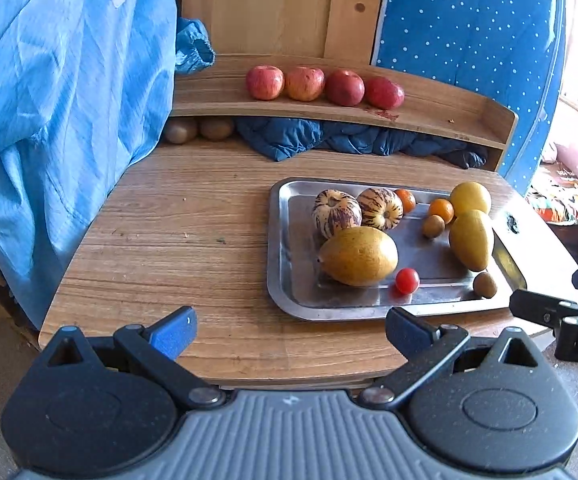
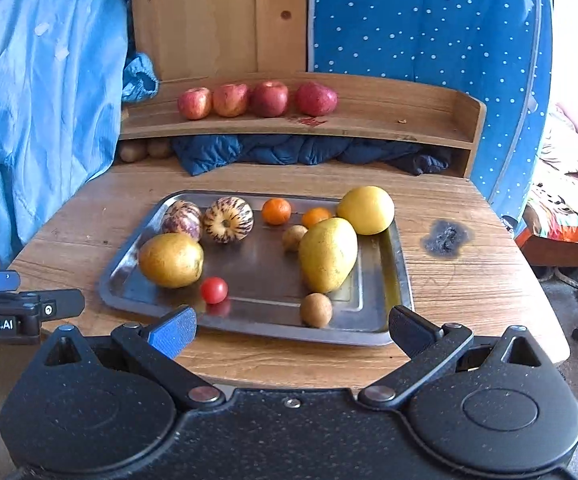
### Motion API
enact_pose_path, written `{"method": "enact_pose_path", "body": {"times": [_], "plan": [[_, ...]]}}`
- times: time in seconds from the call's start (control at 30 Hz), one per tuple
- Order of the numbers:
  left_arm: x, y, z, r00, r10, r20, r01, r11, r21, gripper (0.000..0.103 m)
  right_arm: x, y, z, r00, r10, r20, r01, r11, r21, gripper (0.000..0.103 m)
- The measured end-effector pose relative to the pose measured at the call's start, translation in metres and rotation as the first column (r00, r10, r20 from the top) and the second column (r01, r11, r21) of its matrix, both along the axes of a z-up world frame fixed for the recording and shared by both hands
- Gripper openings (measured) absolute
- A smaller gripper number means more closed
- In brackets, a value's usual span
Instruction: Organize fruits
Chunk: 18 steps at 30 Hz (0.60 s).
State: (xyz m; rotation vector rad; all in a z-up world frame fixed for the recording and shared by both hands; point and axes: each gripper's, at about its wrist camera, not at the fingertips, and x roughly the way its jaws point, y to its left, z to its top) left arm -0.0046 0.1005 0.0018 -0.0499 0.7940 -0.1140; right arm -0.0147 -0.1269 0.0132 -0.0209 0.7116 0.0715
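Hanging at far left, a light blue garment (image 2: pixel 45 92) drapes over the tabletop (image 2: pixel 89 240) edge, its cuff resting on the end of the wooden shelf (image 2: pixel 389 120). Left hand-held gripper (image 1: pixel 291 330) hovers over the near tabletop edge, fingers wide apart, nothing between them; its body also shows at the left edge of the right wrist view. On the shelf four red apples (image 2: pixel 257 99) sit in a row, the first three touching, the fourth just beside them. Under the shelf two brown kiwis (image 2: pixel 145 150) sit at the left end, with a dark blue cloth (image 2: pixel 289 148) bunched beside them. Metal tray (image 2: pixel 373 304) lies mid-tabletop holding the loose fruit: a big yellow-brown mango (image 2: pixel 171 260) at the left, two purple-striped melons (image 2: pixel 208 219) touching each other behind it, a small red tomato (image 2: pixel 214 290) just right of the mango near the front rim. Further right two small oranges (image 2: pixel 289 214) sit near the back, a small kiwi (image 2: pixel 294 238) in front of them, a second yellow mango (image 2: pixel 328 254) touching that kiwi, a round yellow fruit (image 2: pixel 365 210) at the back right corner, another small kiwi (image 2: pixel 316 310) at the front rim. Right hand-held gripper (image 2: pixel 292 330) is just in front of the tray, fingers spread wide, empty. A dark burn mark (image 2: pixel 447 238) sits on the tabletop right of the tray, and blue dotted fabric (image 2: pixel 429 20) stands behind.
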Motion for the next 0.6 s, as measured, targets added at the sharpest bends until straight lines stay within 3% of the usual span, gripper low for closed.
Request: {"method": "enact_pose_path", "body": {"times": [0.6], "plan": [[-0.0001,0.0005,-0.0006,0.999,0.033,-0.011,-0.033,0.999,0.002,0.102,0.0013,0.0038,-0.0033,0.999,0.028,-0.034,-0.028,1.000,-0.005,0.102]]}}
